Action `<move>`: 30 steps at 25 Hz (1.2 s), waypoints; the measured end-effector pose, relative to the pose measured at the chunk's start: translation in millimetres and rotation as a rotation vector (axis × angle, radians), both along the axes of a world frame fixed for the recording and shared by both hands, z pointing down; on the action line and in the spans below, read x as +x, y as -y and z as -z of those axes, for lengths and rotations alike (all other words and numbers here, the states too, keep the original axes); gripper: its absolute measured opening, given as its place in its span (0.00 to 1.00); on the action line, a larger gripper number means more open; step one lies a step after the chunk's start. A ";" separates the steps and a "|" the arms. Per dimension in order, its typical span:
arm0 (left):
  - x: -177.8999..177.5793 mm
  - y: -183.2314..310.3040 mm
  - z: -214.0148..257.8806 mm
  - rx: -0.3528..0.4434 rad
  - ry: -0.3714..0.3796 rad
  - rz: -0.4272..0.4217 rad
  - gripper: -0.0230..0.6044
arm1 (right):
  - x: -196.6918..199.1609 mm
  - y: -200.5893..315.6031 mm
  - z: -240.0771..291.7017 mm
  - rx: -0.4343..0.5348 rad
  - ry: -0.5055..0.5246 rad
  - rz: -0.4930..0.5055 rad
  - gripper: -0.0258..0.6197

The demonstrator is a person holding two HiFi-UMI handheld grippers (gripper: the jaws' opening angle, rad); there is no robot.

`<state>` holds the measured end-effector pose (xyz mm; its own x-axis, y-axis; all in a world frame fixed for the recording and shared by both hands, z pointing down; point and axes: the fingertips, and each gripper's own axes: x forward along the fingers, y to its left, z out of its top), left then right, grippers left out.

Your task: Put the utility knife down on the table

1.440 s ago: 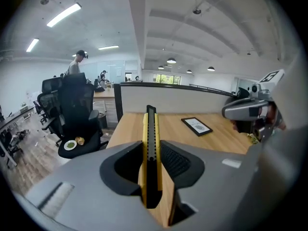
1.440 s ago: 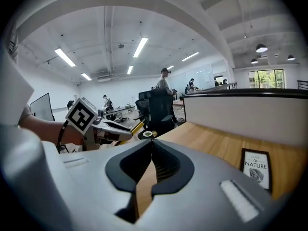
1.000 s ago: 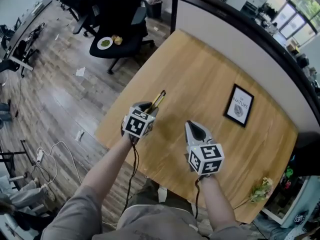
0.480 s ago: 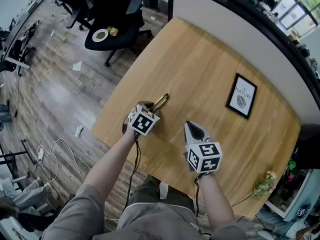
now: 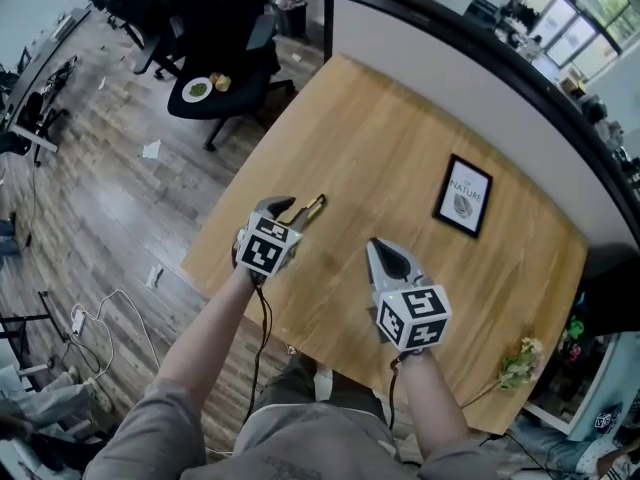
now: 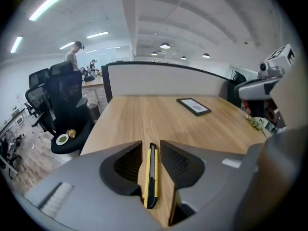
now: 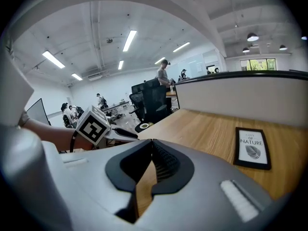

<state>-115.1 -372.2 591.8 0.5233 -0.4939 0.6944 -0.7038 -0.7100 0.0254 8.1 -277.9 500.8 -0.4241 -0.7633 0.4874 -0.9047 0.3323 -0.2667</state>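
The yellow and black utility knife [image 5: 312, 207] lies flat on the wooden table [image 5: 400, 138], near its left edge. My left gripper [image 5: 288, 210] is just behind it, open. In the left gripper view the knife [image 6: 150, 174] rests on the wood between the two parted jaws of the left gripper [image 6: 151, 146], with a gap on each side. My right gripper [image 5: 378, 246] hovers over the table to the right, shut and empty; in its own view the right gripper [image 7: 152, 142] shows both tips touching.
A black framed picture [image 5: 461, 195] lies on the table at the right. A small bunch of flowers [image 5: 515, 366] sits at the near right corner. A grey partition [image 5: 470, 78] borders the far edge. A black office chair with a plate [image 5: 198, 89] stands beyond the left edge.
The left gripper has opened and drawn back a little toward the table's left edge. The knife now lies on the wood. The right gripper has stayed in place.
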 end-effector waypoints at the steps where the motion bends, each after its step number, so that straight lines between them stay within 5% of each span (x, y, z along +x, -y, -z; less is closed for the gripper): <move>1: 1.3 0.0 16.8 0.029 -0.020 -0.003 0.22 | 2.4 -0.7 13.4 0.024 0.001 -0.001 0.06; 9: 6.9 -29.4 145.3 0.222 -0.139 -0.015 0.11 | 19.3 -27.4 118.9 0.209 -0.001 -0.002 0.06; 19: 8.8 -107.5 253.6 0.346 -0.304 -0.004 0.04 | 33.1 -91.7 202.3 0.358 0.006 0.020 0.06; 23: 9.5 -135.2 272.1 0.402 -0.315 -0.039 0.04 | 31.4 -112.7 211.1 0.368 0.020 0.064 0.06; 30: 2.1 -179.2 280.3 0.382 -0.354 -0.023 0.04 | 16.4 -149.4 213.1 0.350 -0.010 0.143 0.06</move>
<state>-113.0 -193.0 311.6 0.7076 -0.6626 0.2455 -0.6827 -0.7307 -0.0045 24.5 -128.5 287.7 -0.5348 -0.8180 0.2119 -0.8446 0.5247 -0.1061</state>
